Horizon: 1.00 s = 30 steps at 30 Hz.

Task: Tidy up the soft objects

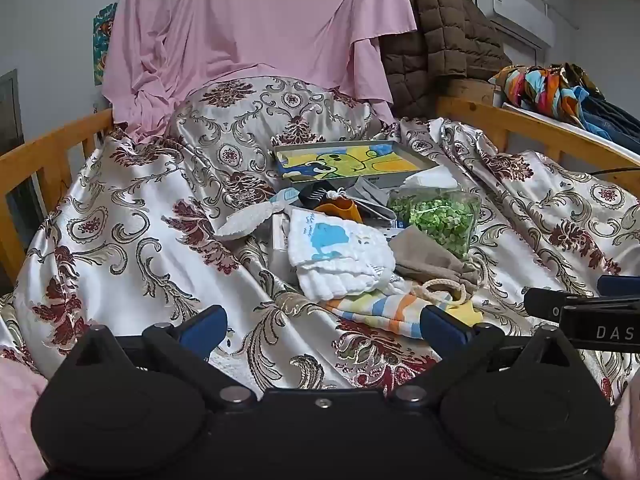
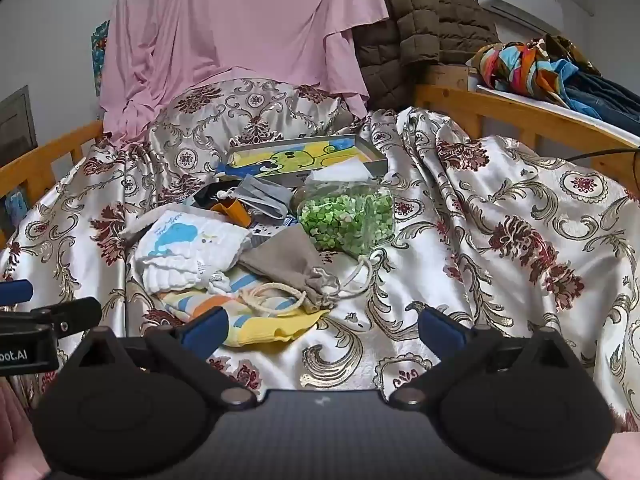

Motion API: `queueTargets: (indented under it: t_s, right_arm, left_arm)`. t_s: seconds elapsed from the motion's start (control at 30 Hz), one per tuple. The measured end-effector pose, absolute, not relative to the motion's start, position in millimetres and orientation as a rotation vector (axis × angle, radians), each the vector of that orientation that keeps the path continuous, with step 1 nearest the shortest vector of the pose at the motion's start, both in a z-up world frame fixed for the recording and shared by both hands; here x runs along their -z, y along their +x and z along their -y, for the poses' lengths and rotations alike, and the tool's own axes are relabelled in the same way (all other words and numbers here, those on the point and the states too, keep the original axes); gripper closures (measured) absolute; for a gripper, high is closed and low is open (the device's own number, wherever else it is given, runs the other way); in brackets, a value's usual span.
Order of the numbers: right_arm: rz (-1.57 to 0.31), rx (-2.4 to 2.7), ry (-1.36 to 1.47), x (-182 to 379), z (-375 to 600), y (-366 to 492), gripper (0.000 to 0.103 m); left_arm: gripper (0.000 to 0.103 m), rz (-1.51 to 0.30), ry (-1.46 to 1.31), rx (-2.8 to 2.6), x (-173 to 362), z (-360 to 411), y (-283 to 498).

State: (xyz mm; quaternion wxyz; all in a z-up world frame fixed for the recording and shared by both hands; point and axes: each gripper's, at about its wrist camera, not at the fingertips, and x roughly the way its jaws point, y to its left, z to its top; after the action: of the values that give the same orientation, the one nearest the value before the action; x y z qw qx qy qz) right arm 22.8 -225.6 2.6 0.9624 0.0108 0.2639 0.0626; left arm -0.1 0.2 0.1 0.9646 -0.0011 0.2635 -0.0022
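Both idle: left hand-held gripper (image 1: 322, 322) and right hand-held gripper (image 2: 322, 322) gape wide, nothing held, hovering short of the pile. Soft stuff sits heaped mid-bed (image 2: 500, 264): white cloth (image 1: 340, 256) over striped towel (image 1: 384, 312), grey pouch (image 2: 288, 260) beside it. Tray (image 1: 394, 148) behind is probably the destination.

Both wrist views — side by side, tilted down — share the bedspread (image 1: 120, 220).

We see a bed with wooden side rails (image 1: 48, 148) under a shiny floral bedspread (image 1: 120, 216). Behind it a pink sheet (image 1: 256, 20) hangs beside a brown quilted coat (image 1: 436, 36), with an air conditioner (image 1: 516, 12) on the white wall.
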Motion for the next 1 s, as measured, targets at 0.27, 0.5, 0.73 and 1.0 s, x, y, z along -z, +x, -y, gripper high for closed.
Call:
queueTargets:
  t_s: [0.27, 0.5, 0.73, 1.0]
  right_arm:
    - [-0.542, -0.131, 0.021, -1.9, 225.1, 22.3, 0.000]
    - [-0.546, -0.131, 0.027, -1.5, 225.9, 21.7, 0.000]
    - [-0.553, -0.135, 0.033, -1.3, 225.8, 23.9, 0.000]
    - [-0.554, -0.138, 0.035, -1.0, 225.7, 24.0, 0.000]
  left_arm:
    - [0.001, -0.535, 0.001, 0.003, -0.1, -0.1, -0.1]
    - [0.001, -0.535, 0.001, 0.003, 0.0, -0.2, -0.1]
    - [0.001, -0.537, 0.004, 0.002, 0.0, -0.1, 0.0]
    - [0.001, -0.537, 0.006, 0.002, 0.0, -0.1, -0.1]
